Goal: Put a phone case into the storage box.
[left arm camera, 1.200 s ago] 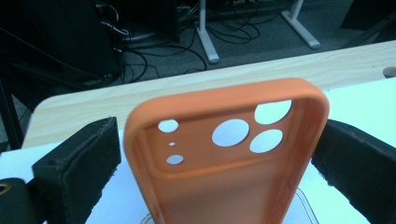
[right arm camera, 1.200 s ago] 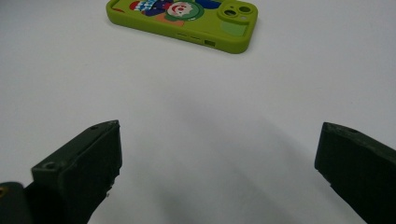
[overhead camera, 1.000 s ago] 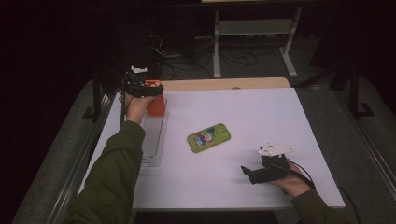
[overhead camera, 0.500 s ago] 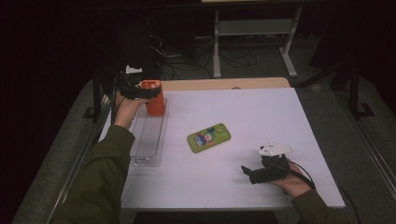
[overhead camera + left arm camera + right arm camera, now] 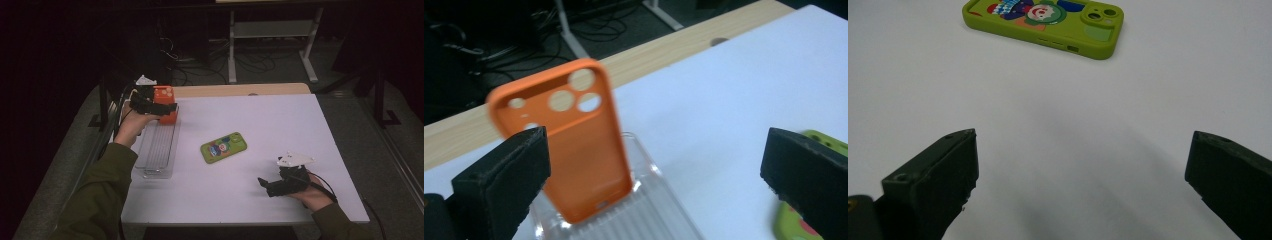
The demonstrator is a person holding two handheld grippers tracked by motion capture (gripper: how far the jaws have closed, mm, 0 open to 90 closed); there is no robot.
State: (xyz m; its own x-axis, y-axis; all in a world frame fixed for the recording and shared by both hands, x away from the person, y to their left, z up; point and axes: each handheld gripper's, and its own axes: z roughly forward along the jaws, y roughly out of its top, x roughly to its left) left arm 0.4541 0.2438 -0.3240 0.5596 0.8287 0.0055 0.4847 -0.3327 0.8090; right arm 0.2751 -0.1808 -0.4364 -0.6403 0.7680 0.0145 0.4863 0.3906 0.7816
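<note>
High view puts the left gripper (image 5: 159,106) at the far-left corner of the white table (image 5: 280,125), just by the orange soft-plastic phone case (image 5: 165,102) that stands on end in the clear ribbed plastic rack (image 5: 159,150). A second ago that hand sat lower and further forward, its fingers closer around the case; it has since pulled back toward the table's edge. Left gripper view shows the jaws spread wide, with the case upright in a slot between them and touched by neither. The picture is blurred there, so whether the case is fully seated in its groove is hard to tell, but it seems to stand on its own.

My reading is that the orange case has just been let go, so that placement is finished. The green phone case with a cartoon print (image 5: 224,147) lies flat mid-table, well apart from the rack, and looks like the next thing to be slotted. The right gripper (image 5: 270,186) rests near the front edge as it did a second ago, jaws apart and empty, facing the green case in the right gripper view.
</note>
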